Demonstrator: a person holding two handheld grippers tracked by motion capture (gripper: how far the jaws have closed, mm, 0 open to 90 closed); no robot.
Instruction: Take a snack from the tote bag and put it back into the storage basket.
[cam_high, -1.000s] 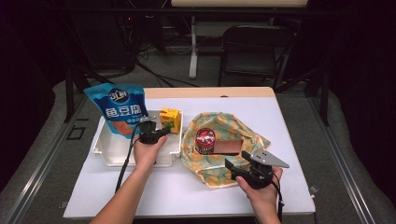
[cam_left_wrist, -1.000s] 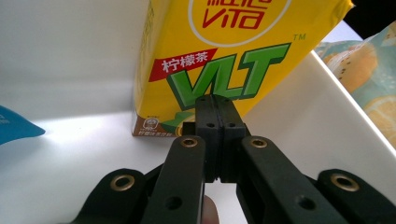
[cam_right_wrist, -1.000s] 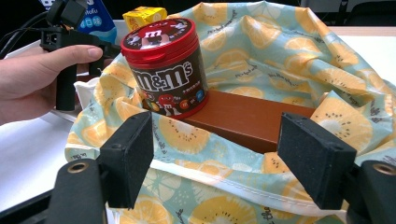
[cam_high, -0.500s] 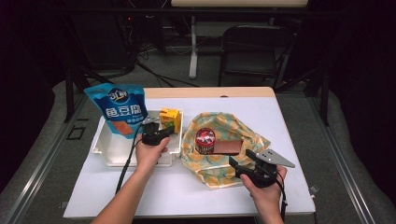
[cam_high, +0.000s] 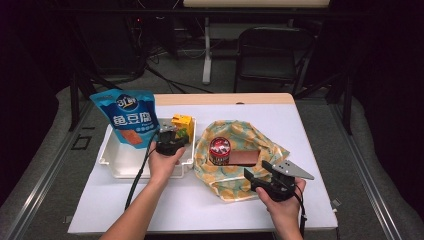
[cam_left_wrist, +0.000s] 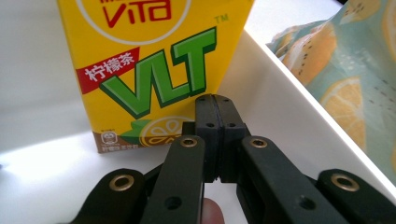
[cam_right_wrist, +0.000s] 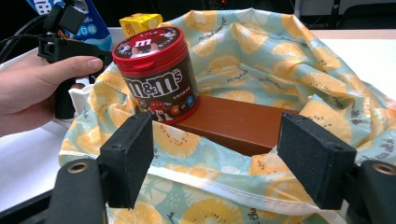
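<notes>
Your left gripper (cam_left_wrist: 215, 105) has its two black jaws pressed flat against each other with nothing between them, its tip hovering just short of the yellow lemon tea carton (cam_left_wrist: 154, 65). The carton stands upright straight ahead of those jaws, inside the white tray (cam_high: 112, 160), near the tray wall on the fabric bag's side. Beyond the gripper and off to its left, the blue snack pouch (cam_high: 131, 116) stands tall at the tray's far corner.

Compared with a second ago, little has changed on this side: your left hand (cam_high: 162, 162) sits at much the same spot in the tray, and the carton has not shifted. With the jaws shut as they are, you cannot take the carton; judging by where you are aimed, the next move calls for opening wide enough to span it before you push forward.

Your right gripper (cam_right_wrist: 219, 156) stands wide, empty, pads well apart, hovering just above the near rim of the lemon-print fabric bag (cam_right_wrist: 299, 74). It has slid a little to the right since the earlier frames and now rests in place. Straight ahead of it inside the bag lies the brown box (cam_right_wrist: 238, 123), and touching that box on its left stands the round candy tub (cam_right_wrist: 156, 74) with the red lid. The bag's mouth looks slack, so it may need steadying when the carton comes over.
</notes>
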